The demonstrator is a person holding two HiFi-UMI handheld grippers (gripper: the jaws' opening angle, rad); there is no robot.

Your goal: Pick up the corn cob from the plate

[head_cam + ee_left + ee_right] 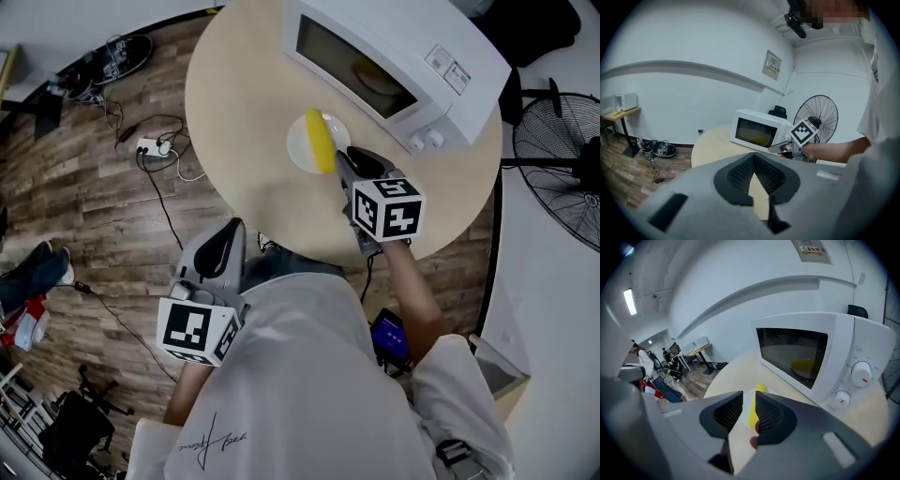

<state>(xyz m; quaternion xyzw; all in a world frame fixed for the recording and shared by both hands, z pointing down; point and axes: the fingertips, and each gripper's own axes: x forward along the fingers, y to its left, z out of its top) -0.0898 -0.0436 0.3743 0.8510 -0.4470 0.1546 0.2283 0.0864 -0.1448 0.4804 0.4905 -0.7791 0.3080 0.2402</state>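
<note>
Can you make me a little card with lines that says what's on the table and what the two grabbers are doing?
Table: round, light wood
Plate: white, beside the microwave
Corn cob: yellow, lying on the plate
Right gripper: jaws apart, at the corn's near end, not gripping it
Left gripper: jaws together, empty, away from the plate
Microwave: white, door shut, something yellow inside

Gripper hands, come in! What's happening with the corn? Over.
Right gripper open at near end of corn cob, not gripping. Left gripper shut, empty, held low. Cob lying on plate, nothing blocking. Over.
</note>
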